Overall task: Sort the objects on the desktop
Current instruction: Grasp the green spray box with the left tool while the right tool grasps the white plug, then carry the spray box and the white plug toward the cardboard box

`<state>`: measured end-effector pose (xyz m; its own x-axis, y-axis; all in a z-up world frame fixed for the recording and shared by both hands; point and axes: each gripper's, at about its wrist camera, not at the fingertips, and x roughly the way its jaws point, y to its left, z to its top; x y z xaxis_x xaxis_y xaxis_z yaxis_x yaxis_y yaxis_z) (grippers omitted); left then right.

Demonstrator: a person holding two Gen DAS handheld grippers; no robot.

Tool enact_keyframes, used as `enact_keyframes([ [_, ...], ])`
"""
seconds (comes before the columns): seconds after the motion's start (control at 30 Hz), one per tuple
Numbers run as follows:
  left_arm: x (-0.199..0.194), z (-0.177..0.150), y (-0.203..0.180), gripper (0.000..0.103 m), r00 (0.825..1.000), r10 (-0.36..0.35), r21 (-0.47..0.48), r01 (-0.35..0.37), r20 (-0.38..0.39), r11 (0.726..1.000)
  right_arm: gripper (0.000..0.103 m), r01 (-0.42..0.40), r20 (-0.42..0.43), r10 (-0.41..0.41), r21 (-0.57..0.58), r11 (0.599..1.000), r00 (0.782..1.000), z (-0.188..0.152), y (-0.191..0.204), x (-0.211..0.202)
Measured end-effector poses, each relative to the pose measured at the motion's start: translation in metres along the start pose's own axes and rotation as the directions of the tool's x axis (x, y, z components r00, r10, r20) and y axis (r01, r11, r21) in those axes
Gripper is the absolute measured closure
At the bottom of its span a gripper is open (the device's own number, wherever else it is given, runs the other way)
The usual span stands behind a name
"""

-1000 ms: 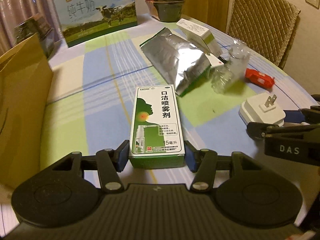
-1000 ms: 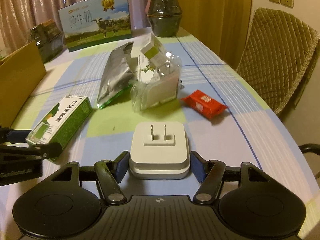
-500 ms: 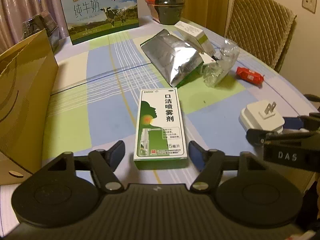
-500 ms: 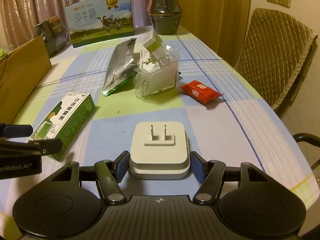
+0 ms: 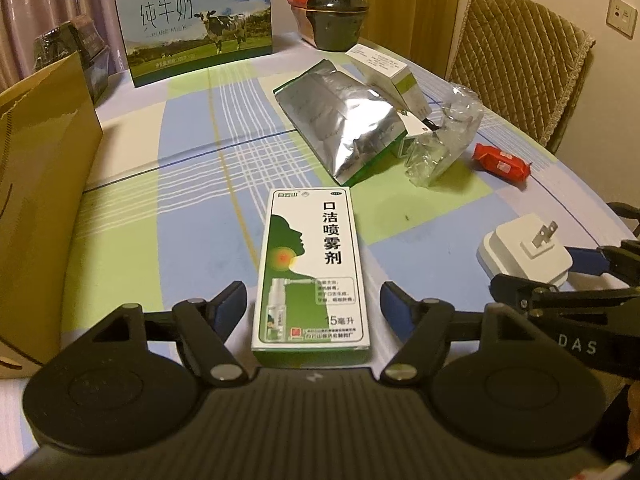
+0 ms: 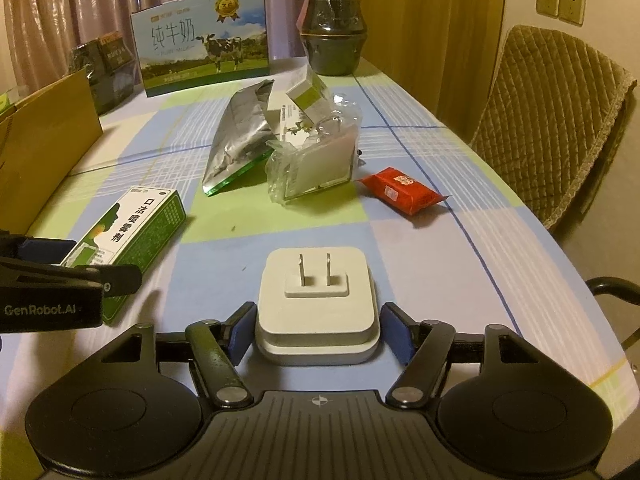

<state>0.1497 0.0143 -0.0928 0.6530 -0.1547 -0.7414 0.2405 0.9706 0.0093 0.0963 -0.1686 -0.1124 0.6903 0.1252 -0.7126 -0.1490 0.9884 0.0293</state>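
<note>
A green-and-white spray box lies flat on the checked tablecloth between the fingers of my left gripper. The jaws are opening, and a gap shows on each side of the box. A white plug adapter rests prongs-up between the fingers of my right gripper. Those jaws are opening too, their blue pads just clear of its sides. Each gripper appears at the edge of the other's view: the right gripper around the adapter, the left gripper around the box.
Farther back lie a silver foil bag, crumpled clear packaging, a small white-green box and a red packet. A cardboard box stands at the left. A milk gift box and dark jar stand behind, with a quilted chair on the right.
My left jaws have spread away from the spray box, which they pressed on before. My right jaws have parted slightly from the adapter. Neither object has shifted on the table.
</note>
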Motion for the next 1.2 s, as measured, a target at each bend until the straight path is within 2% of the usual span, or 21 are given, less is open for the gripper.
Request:
enact_keyframes([
  [0.37, 0.014, 0.006, 0.003, 0.039, 1.000, 0.012, -0.004, -0.012, -0.009, 1.000, 0.030, 0.002, 0.013, -0.002, 0.009, 1.000, 1.000, 0.001, -0.001, 0.004],
  [0.6, 0.021, 0.010, 0.003, 0.051, 1.000, 0.010, 0.002, -0.010, -0.013, 1.000, 0.028, 0.005, 0.019, -0.005, 0.010, 1.000, 1.000, 0.002, 0.000, 0.006],
  [1.03, 0.011, 0.008, 0.002, 0.052, 1.000, 0.015, -0.002, -0.015, 0.013, 1.000, 0.028, 0.007, 0.019, -0.007, 0.009, 1.000, 1.000, 0.003, 0.000, 0.008],
  [1.13, 0.010, 0.007, 0.001, 0.052, 1.000, 0.010, -0.003, -0.010, 0.013, 1.000, 0.030, 0.014, 0.019, -0.014, 0.008, 1.000, 1.000, 0.005, -0.001, 0.008],
  [1.17, 0.010, 0.007, 0.001, 0.052, 1.000, 0.010, -0.003, -0.010, 0.013, 1.000, 0.041, 0.021, 0.022, -0.021, 0.002, 1.000, 1.000, 0.005, 0.000, 0.008],
  [1.2, 0.010, 0.007, 0.000, 0.052, 1.000, 0.009, -0.003, -0.009, 0.013, 1.000, 0.041, 0.024, 0.027, -0.024, -0.011, 1.000, 0.999, 0.005, 0.001, 0.007],
])
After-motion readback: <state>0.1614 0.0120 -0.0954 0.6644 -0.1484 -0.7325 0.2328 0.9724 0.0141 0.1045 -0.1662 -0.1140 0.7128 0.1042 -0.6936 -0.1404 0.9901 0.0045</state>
